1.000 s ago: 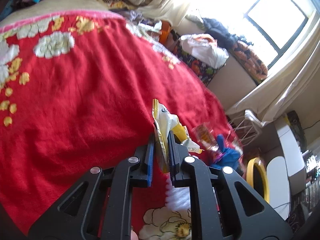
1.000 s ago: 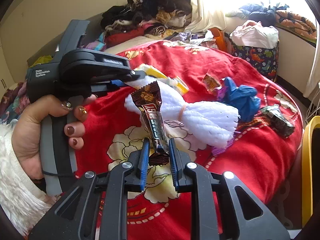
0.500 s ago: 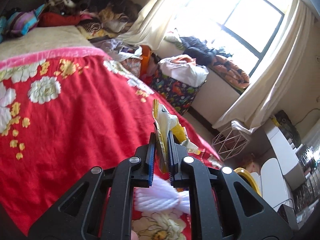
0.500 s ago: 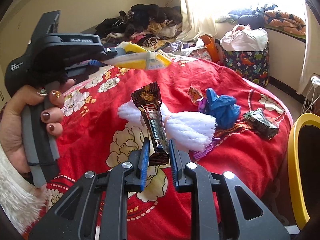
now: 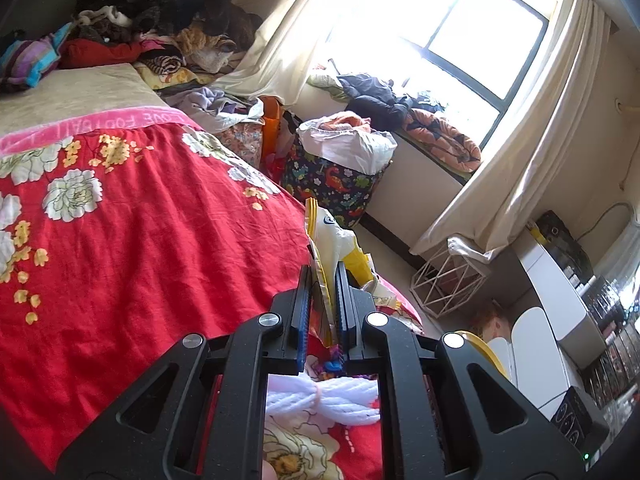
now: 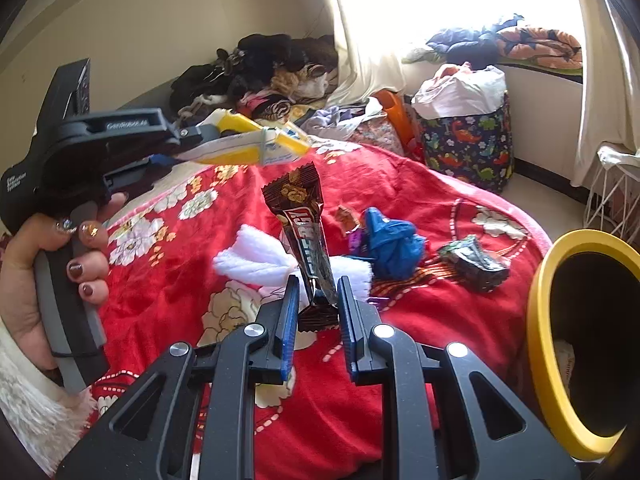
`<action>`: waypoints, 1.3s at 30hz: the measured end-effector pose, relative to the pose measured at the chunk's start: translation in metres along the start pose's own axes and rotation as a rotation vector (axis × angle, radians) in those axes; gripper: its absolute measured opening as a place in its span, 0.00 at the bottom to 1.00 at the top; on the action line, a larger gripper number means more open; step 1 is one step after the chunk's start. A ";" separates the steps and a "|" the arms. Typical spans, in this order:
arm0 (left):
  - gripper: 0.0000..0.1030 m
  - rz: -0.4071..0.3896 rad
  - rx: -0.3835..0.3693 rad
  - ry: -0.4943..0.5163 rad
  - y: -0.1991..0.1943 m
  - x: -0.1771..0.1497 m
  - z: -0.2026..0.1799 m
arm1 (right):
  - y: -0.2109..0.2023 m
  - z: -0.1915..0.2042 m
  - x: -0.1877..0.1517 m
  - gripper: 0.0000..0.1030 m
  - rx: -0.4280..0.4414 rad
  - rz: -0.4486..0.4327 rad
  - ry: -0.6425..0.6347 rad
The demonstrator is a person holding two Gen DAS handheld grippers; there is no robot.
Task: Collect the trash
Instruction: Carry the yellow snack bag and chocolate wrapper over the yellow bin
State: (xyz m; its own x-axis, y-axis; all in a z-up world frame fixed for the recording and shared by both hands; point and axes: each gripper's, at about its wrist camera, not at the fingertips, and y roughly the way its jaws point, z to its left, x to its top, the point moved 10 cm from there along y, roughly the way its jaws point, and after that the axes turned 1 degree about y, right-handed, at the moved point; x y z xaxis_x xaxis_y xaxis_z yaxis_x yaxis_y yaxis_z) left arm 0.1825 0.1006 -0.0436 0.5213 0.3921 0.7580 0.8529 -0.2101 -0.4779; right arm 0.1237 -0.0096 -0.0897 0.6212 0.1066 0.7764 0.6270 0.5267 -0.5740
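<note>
Left hand-held gripper (image 6: 182, 142) stamped "GenRobot.ai"; blanket (image 5: 132, 120) trim reads "LOVE FOOTBALL".

Bed blanket (image 5: 160, 248) is bright red with white and yellow flowers plus a pink band up top. Snack packet (image 6: 248, 146) is yellow and white, candy bar wrapper (image 6: 306, 232) dark brown. Crumpled bag (image 6: 394, 242) is blue, bin rim (image 6: 540, 344) yellow, laundry hamper (image 6: 468, 142) navy with dinosaurs.

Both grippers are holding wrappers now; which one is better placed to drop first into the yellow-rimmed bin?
Right. The right gripper, shut on the brown candy-bar wrapper, has the yellow-rimmed bin just beside it. The left gripper, holding the yellow-and-white wrapper, is farther over the red bedspread.
</note>
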 end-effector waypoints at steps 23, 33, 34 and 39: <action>0.06 0.075 -0.093 0.115 0.014 -0.032 -0.064 | -0.038 -0.062 0.013 0.18 -0.112 -0.088 0.097; 0.06 0.084 -0.117 0.154 0.013 -0.039 -0.082 | -0.052 -0.086 0.015 0.18 -0.149 -0.121 0.138; 0.06 0.084 -0.119 0.157 0.013 -0.040 -0.084 | -0.054 -0.088 0.016 0.18 -0.151 -0.125 0.142; 0.06 0.086 -0.132 0.172 0.012 -0.042 -0.094 | -0.060 -0.096 0.018 0.18 -0.159 -0.139 0.159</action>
State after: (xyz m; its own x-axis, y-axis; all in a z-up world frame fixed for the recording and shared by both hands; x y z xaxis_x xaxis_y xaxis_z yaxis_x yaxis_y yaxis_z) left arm 0.1735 -0.0029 -0.0396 0.5797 0.2115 0.7869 0.7955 -0.3559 -0.4904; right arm 0.1423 -0.1198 -0.0661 0.5821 -0.0975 0.8073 0.7696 0.3865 -0.5082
